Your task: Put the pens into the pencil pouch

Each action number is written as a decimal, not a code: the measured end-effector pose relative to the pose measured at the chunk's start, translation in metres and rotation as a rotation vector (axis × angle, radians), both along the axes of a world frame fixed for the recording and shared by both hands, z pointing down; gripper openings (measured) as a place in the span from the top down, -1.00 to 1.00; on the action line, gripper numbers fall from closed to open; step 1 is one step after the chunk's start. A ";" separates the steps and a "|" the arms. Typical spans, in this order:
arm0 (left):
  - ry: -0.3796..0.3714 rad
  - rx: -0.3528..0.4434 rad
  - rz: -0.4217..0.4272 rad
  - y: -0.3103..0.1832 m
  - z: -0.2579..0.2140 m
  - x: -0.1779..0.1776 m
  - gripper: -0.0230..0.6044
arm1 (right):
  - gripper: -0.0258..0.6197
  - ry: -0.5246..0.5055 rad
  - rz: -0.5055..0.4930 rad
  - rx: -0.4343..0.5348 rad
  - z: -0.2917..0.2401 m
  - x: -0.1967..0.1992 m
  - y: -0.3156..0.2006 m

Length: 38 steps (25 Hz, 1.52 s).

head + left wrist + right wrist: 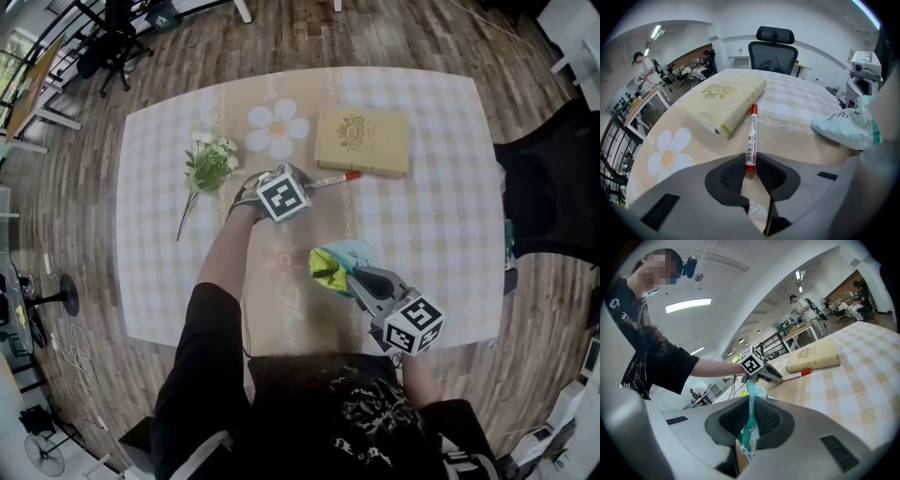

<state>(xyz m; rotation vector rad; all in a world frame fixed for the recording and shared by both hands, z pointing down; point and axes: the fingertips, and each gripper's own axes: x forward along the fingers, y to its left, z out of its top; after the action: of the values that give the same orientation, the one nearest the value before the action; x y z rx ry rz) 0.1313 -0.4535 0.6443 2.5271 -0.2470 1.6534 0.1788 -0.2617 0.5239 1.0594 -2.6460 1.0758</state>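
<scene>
Head view: a checked table (431, 216) is seen bearing a cream book (363, 141), a flower sprig (208, 169) and a red-capped pen (336, 177). The left gripper (314, 184) is set at the pen's end, the right gripper (354, 275) at the pencil pouch (330, 262). Left gripper view: the pen, lying on the table just beside the book, is clamped between the pads. Right gripper view: the pouch's teal zipper edge is pinched between closed jaws.

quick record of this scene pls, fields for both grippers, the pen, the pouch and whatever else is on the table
left gripper: shut on end of pen
right gripper: shut on zipper edge of pouch
pen: red, lying on table beside book, outside pouch
pouch: teal, yellow-green lining showing
also on table: flower sprig
</scene>
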 end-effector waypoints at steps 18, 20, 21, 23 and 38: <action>0.161 0.031 -0.167 0.090 -0.066 -0.069 0.66 | 0.80 0.153 0.091 0.042 -0.007 -0.016 0.049; 0.176 0.037 -0.179 0.102 -0.073 -0.073 0.66 | 0.80 0.159 0.116 0.045 -0.008 -0.015 0.054; 0.183 0.041 -0.184 0.107 -0.076 -0.076 0.66 | 0.80 0.164 0.127 0.047 -0.009 -0.015 0.056; 0.192 0.046 -0.195 0.118 -0.082 -0.083 0.66 | 0.80 0.174 0.146 0.052 -0.008 -0.016 0.059; 0.218 0.062 -0.231 0.188 -0.108 -0.133 0.66 | 0.80 0.263 0.215 0.074 -0.006 -0.034 0.081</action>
<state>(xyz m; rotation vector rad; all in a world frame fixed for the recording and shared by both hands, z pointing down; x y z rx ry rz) -0.0015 -0.2652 0.5366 2.5800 -0.5521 1.2950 0.1443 -0.1805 0.5184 1.4189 -2.4226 0.8086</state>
